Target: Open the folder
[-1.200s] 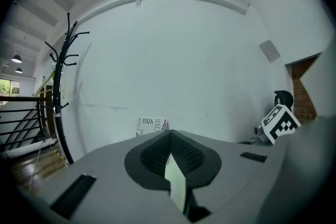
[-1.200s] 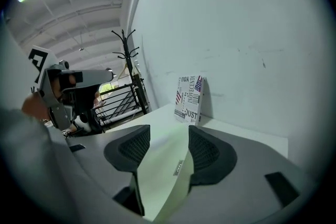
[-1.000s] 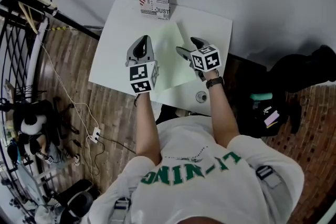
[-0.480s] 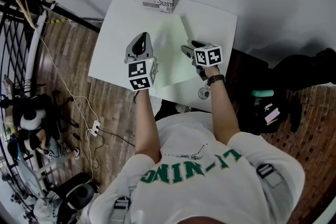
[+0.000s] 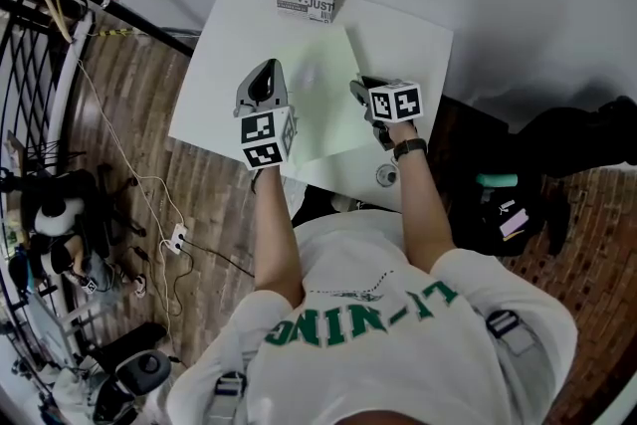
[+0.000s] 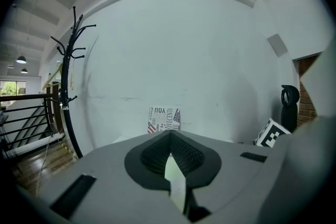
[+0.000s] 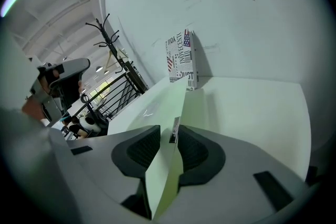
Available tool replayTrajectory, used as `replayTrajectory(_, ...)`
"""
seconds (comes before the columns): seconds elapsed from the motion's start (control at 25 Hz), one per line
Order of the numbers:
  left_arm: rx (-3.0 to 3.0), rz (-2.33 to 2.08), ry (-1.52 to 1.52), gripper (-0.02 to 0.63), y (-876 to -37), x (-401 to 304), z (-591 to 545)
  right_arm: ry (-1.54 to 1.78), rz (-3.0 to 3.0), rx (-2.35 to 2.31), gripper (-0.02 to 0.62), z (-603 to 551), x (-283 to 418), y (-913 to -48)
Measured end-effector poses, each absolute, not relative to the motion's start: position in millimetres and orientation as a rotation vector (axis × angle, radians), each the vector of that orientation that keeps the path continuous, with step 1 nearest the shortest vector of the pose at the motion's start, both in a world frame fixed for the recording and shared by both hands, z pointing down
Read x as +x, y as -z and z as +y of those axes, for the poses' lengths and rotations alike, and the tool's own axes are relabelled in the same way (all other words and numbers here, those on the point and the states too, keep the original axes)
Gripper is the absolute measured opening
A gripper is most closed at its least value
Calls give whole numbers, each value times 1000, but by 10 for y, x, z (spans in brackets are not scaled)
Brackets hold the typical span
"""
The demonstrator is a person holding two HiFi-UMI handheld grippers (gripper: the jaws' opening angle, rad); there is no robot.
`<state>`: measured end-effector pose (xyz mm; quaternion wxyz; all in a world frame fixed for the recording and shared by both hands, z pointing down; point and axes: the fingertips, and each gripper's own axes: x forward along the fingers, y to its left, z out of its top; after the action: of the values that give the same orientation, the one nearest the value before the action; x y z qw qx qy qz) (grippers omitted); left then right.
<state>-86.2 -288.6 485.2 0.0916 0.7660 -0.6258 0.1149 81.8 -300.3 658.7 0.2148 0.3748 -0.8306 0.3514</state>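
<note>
The right gripper (image 7: 169,127), whose jaws have just been closing, is pinching the right edge of the pale green folder (image 5: 323,100). The left gripper (image 6: 171,132) is keeping its jaws together at the folder's left edge. The folder is lying on the white table (image 5: 229,25).

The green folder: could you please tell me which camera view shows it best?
The head view: the folder lies mostly visible on the table. Each gripper view catches only a thin strip of it, edge-on.

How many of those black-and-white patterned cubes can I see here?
2: one marker cube on the left gripper at the green folder's left edge, the other on the right gripper at its right edge.
</note>
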Motion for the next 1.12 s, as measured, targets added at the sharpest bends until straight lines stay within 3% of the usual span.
replayTrajectory(1.12,2165,-2082,-220,12,-4499,-1504,-2284,-1150,-2523,727,46,-2625,-175,-5468)
